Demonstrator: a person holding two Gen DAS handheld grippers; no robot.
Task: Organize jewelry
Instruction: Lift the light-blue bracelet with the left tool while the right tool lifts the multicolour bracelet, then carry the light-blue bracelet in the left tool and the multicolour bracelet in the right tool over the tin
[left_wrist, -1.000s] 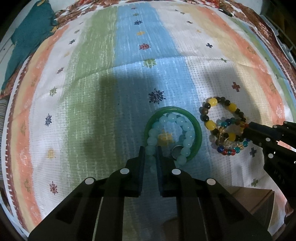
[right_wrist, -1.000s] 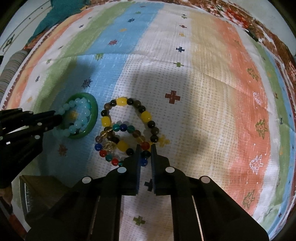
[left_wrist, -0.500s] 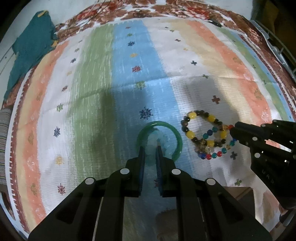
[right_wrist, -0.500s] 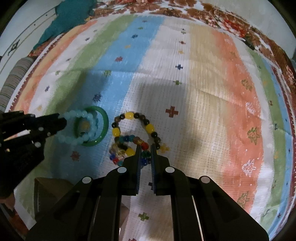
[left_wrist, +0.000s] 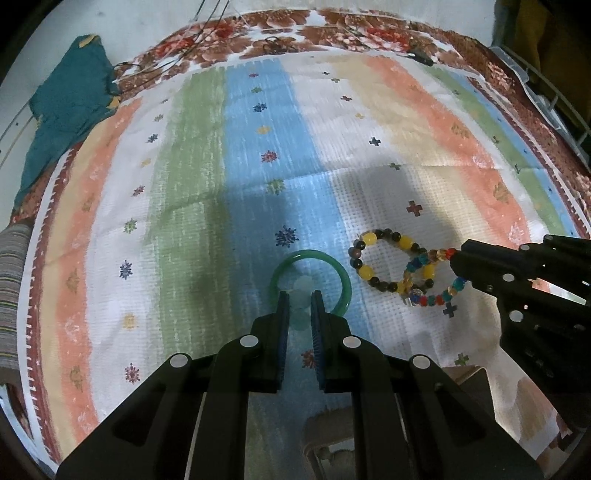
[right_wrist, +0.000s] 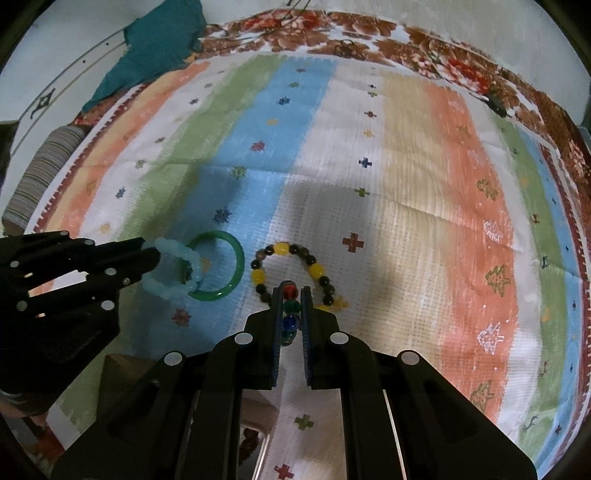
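Nearest to us, the left gripper (left_wrist: 299, 308) is clamped on the pale aqua bead bracelet (right_wrist: 173, 271), pinching one side so the loop hangs free. In the right wrist view that loop dangles off the fingertips, above the near left part of the green bangle (left_wrist: 310, 284). We judge the side pinch lets the bracelet come away without dragging the bangle along.

The right gripper (right_wrist: 290, 301) is clamped on the multicoloured bead bracelet (left_wrist: 432, 280), a few of its red, green and blue beads stacked between the blue pads. The rest trails across the yellow and dark bead bracelet (left_wrist: 384, 258), so we cannot tell whether the two are tangled or only overlapping.

The bangle and the yellow and dark bracelet lie flat, just beside each other, on the striped cloth (left_wrist: 207, 206) spread over the surface. At the near edge a brown box-like corner (right_wrist: 122, 363) shows, perhaps where the pieces belong.

Farther off, a teal cloth (left_wrist: 66, 110) lies crumpled at the far left, with a flowered brown border (left_wrist: 332, 33) at the far edge. We can read no brand, label or writing anywhere.
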